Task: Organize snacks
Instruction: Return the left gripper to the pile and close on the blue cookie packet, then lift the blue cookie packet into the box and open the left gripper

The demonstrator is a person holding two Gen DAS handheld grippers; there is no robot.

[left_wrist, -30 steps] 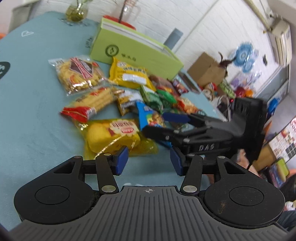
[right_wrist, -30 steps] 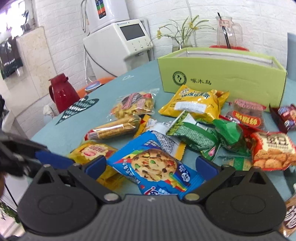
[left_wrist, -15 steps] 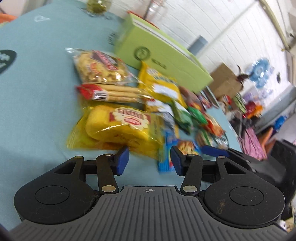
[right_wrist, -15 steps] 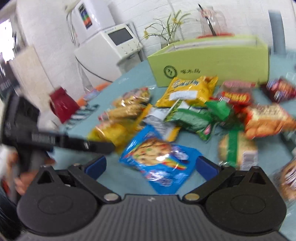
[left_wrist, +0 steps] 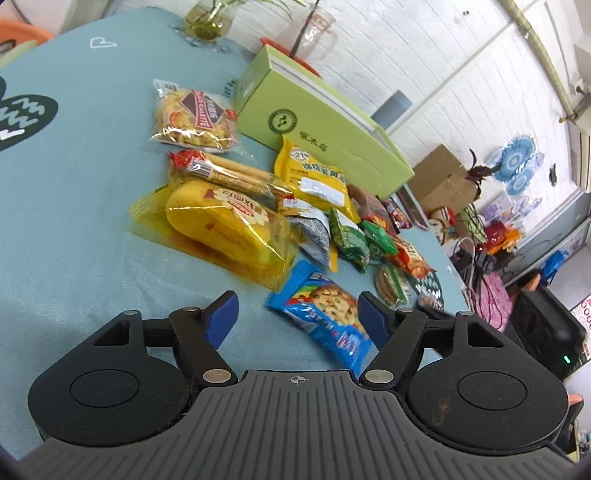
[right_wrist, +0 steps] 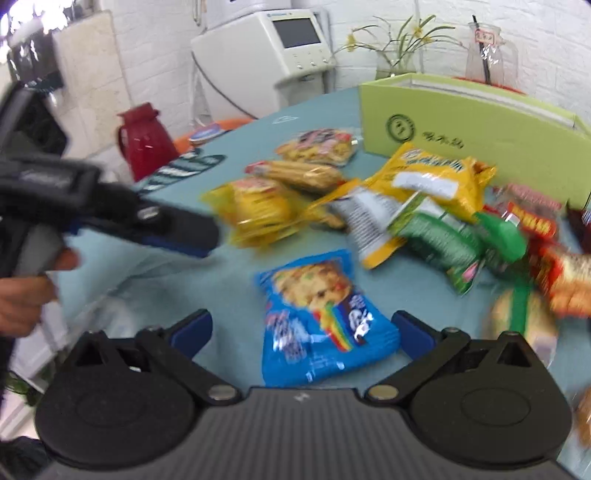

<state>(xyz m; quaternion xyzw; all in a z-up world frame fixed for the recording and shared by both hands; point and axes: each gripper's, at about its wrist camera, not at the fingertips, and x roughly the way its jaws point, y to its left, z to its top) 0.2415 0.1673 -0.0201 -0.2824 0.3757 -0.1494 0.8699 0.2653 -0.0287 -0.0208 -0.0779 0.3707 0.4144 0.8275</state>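
Observation:
Several snack packs lie on a teal tablecloth before a green box. A blue cookie pack lies nearest, between my left gripper's open jaws. My left gripper is open and empty just above the cloth. A yellow cake pack, a biscuit-stick pack and a yellow bag lie beyond. My right gripper is open and empty, with the blue cookie pack between its fingers. The left gripper also shows in the right wrist view.
A clear pack of round biscuits lies far left. Green packs and red packs crowd the right. A vase and a glass jug stand behind the box. A red thermos stands off the table.
My left gripper has opened wider and swung over to the blue cookie pack. My right gripper has pulled back to the pack's near end and stayed open.

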